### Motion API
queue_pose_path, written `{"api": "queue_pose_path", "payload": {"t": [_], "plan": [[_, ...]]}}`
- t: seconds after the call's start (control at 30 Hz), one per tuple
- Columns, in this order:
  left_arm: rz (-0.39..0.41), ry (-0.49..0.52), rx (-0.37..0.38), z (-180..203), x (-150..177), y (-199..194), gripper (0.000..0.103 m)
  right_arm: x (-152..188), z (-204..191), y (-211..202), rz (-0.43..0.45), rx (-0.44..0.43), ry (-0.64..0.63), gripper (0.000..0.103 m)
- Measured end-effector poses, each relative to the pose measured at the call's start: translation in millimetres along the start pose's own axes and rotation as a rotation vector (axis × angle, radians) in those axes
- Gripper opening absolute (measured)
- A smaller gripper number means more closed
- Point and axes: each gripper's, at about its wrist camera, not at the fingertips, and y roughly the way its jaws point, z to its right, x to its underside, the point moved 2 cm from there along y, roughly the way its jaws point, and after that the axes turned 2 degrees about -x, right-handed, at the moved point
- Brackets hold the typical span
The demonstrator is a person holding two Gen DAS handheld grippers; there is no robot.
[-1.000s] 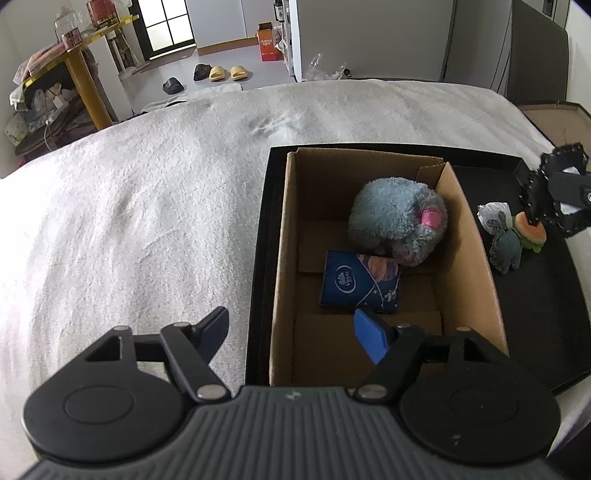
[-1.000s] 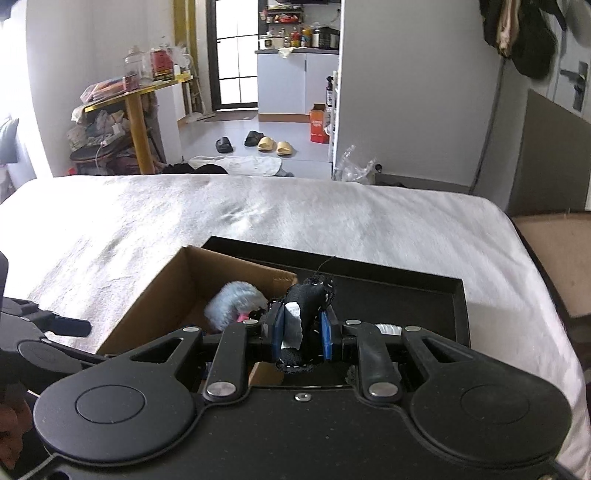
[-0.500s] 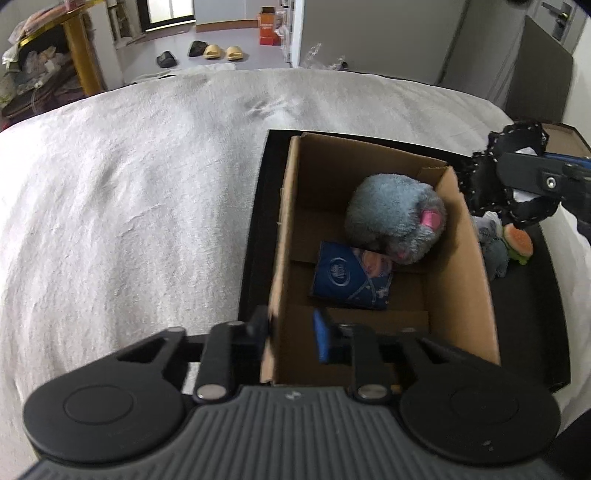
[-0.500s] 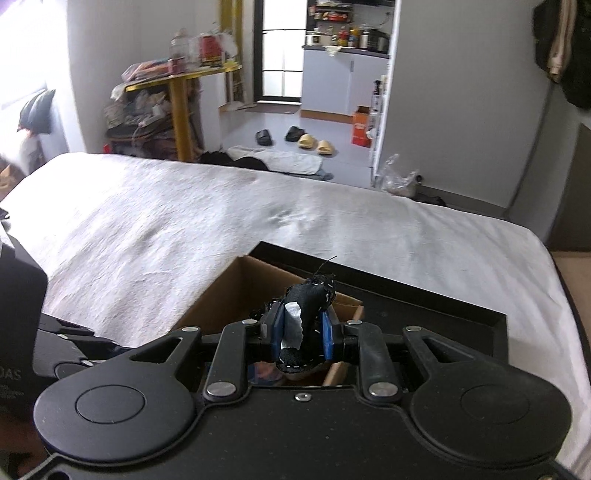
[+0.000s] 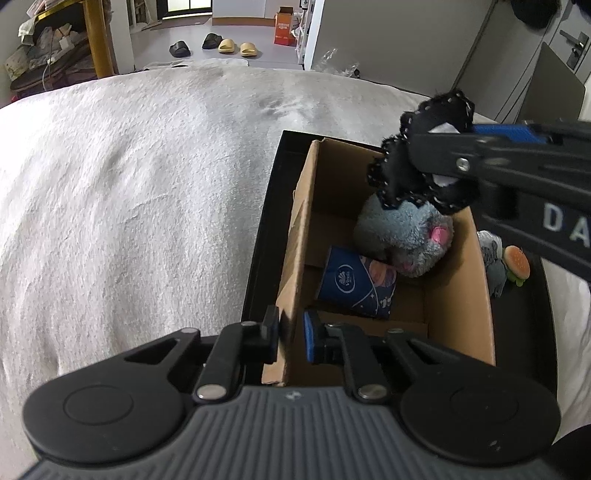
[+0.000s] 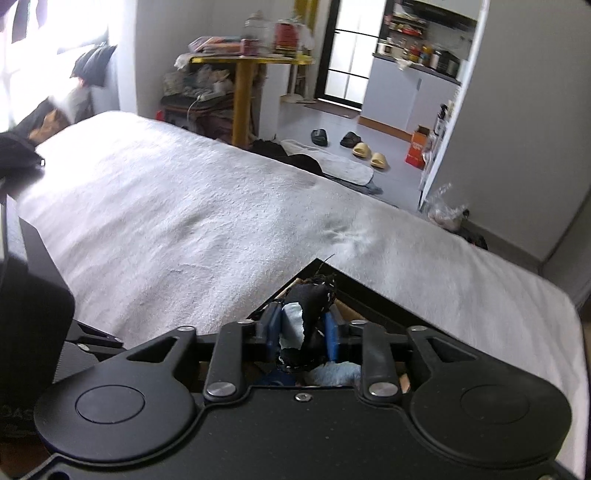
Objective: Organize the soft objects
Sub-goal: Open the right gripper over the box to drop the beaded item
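A white bedspread covers the bed ahead and to the left of the tongs. Past the far edge of the bed, on the grey floor, lie a pair of black slippers and, just beside them, a pair of yellow slippers. An orange carton stands near them against a white cabinet. Far off to the left a yellow-legged table carries jars and clutter. A crumpled clear bag sits on the floor by the wall, ahead and to the right.
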Motion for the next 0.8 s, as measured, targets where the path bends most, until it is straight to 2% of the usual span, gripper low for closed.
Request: {"api": "queue_pose_path", "payload": {"t": [0.07, 0.13, 0.3, 0.47, 0.63, 0.67, 0.73, 0.8], "plan": [[-0.004, -0.001, 0.0, 0, 0, 1, 0.012, -2, -4, -1, 0.015, 0.007, -0.053, 0.051], [-0.008, -0.003, -0.002, 0, 0, 2, 0.012, -3, -6, -6, 0.036, 0.005, -0.082, 0.055], [-0.015, 0.014, -0.017, 3, 0, 3, 0.013, 0, 3, -9, 0.027, 0.022, -0.068, 0.055], [-0.023, 0.014, -0.026, 2, 1, 4, 0.013, 11, 11, -15, 0.018, 0.042, -0.049, 0.06], [-0.022, 0.031, -0.047, 5, 2, 2, 0.019, 28, 21, -22, 0.013, 0.06, -0.002, 0.066], [-0.021, 0.034, -0.047, 5, 3, 1, 0.021, 32, 24, -25, 0.012, 0.064, 0.007, 0.067], [-0.015, 0.038, -0.048, 7, 3, -2, 0.046, 40, 28, -28, 0.011, 0.073, 0.025, 0.071], [-0.005, 0.042, -0.059, 8, 4, -4, 0.058, 48, 34, -31, 0.007, 0.084, 0.05, 0.072]]}}
